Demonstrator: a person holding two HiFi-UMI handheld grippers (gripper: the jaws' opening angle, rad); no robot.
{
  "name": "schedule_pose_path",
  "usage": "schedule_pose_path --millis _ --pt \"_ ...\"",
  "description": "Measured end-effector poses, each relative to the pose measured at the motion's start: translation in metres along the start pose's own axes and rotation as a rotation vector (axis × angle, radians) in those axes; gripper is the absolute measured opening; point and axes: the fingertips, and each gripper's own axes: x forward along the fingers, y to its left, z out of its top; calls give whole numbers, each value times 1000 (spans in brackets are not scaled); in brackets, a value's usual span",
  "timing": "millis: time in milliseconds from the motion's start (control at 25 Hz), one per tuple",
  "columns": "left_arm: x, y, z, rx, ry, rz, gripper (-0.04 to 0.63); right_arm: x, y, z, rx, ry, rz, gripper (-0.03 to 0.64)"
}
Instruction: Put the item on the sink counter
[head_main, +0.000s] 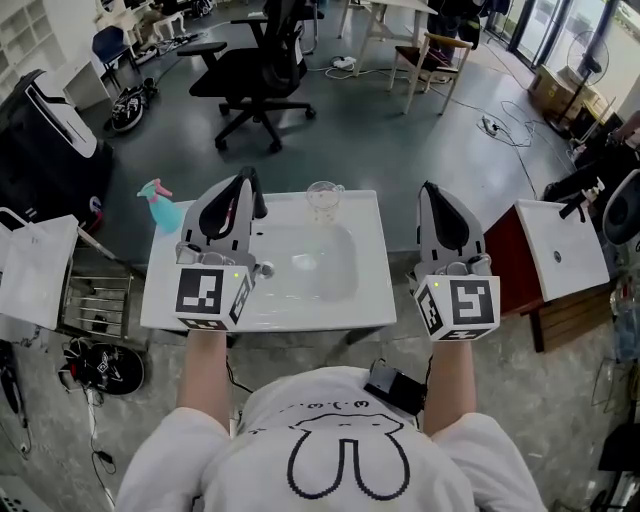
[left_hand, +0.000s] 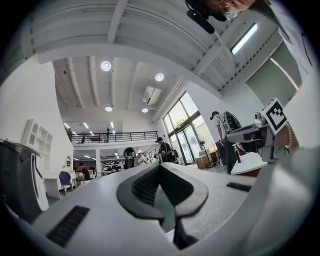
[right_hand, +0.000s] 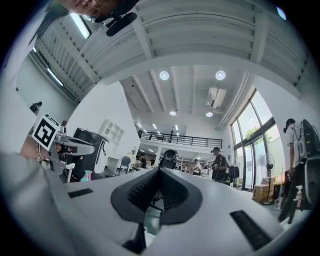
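Left gripper (head_main: 247, 180) and right gripper (head_main: 433, 190) jaws are closed, empty. Glass jug (head_main: 323, 199) on the tabletop (head_main: 370, 300) looks fragile and slick, so I'd pinch its rim gently.

Head view: high above, steeply down on sink counter (head_main: 370, 300), its near edge closest. Both gripper views: low behind own jaws, tilted up, facing same way across hall; share mezzanine railing (left_hand: 115, 136), ceiling lights (left_hand: 105, 65), window wall (left_hand: 187, 125)
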Motion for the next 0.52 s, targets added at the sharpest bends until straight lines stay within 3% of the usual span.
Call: schedule_pose_path --millis 520 --pt "-14 11 20 21 -50 -20 9 -13 11 13 -36 17 -24 27"
